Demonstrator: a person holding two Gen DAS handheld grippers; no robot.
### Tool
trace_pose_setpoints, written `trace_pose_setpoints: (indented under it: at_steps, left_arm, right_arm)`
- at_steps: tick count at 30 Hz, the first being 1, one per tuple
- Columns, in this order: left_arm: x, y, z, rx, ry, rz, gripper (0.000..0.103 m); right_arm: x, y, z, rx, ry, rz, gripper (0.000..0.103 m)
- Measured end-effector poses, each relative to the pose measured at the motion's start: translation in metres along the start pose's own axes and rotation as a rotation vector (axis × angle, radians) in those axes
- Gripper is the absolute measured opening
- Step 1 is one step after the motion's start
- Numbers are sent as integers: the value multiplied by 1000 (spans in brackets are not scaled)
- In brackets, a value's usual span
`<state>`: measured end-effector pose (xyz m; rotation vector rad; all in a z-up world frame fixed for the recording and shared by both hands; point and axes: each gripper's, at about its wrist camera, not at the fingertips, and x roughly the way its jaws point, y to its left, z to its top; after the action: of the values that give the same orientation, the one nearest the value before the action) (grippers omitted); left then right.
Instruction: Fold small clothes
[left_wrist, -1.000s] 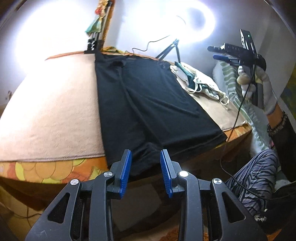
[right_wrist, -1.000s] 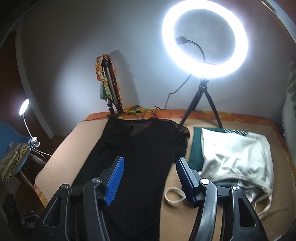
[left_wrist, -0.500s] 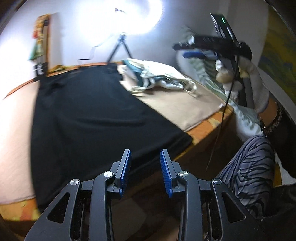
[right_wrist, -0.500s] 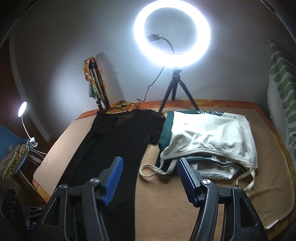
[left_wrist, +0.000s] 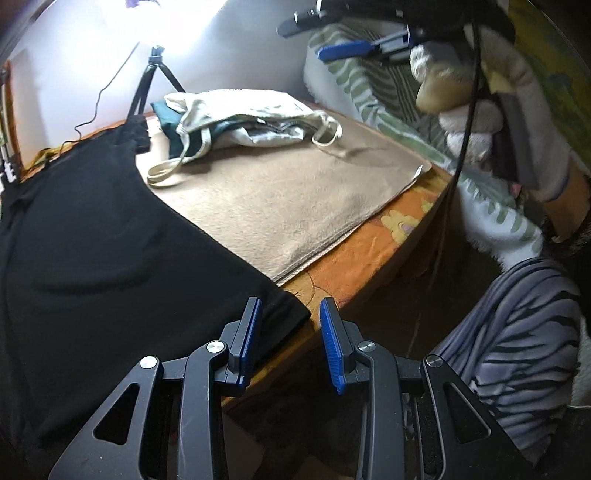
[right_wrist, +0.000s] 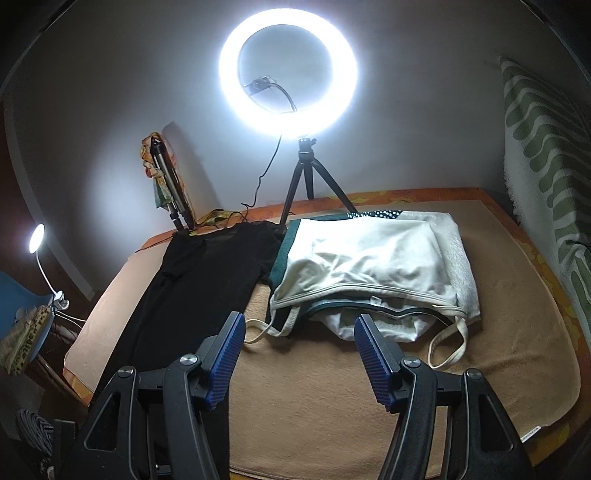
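**Both claws empty over the clothes**

The black garment (left_wrist: 103, 236) lies flat on the tan blanket (left_wrist: 280, 199). The left claw (left_wrist: 290, 341) gapes narrowly at its corner; the right claw (right_wrist: 301, 360) spreads wide before the cream clothes pile (right_wrist: 373, 269).

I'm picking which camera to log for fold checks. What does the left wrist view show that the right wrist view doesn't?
Only the left wrist view: the black garment's near corner at the bed edge, by the open left tool, and the gloved hand holding the right tool.

Only the right wrist view: the ring light, the desk lamp and the open right tool.

Both: the black garment, the cream pile and the tan blanket.
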<state>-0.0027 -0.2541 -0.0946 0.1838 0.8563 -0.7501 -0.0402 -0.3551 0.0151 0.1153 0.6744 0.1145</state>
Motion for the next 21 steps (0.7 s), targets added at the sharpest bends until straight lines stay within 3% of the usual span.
trace_pose_setpoints:
  at_steps: [2,4,9,13,17,18,19,21]
  left_arm:
    - [8,-6,0,19,12,24,32]
    - [12,-10,-1,41,20,64,47]
    - [21,-14,-2,61,38,114,47]
    - [21,-11,-1,45,28,105,46]
    - [22,-7,-2,50,5,120,30]
    - [21,-5,-1,39,-2,113,21]
    - [21,-2,-1,25,-5,104,11]
    - [21,10,1,-44,-11,44,7]
  right_arm:
    - [1,-4,-1,3,2,1,64]
    - [2,-7,-1,6,5,5,64]
    - [7,-12,0,12,10,20,64]
    - [13,-16,3,19,14,40,64]
    - [21,-13,9,11,18,61,64]
    - [23,-13,11,7,17,67,64]
    - [26,-12,13,0,17,78,64]
    - [33,-8,20,-12,16,116,64]
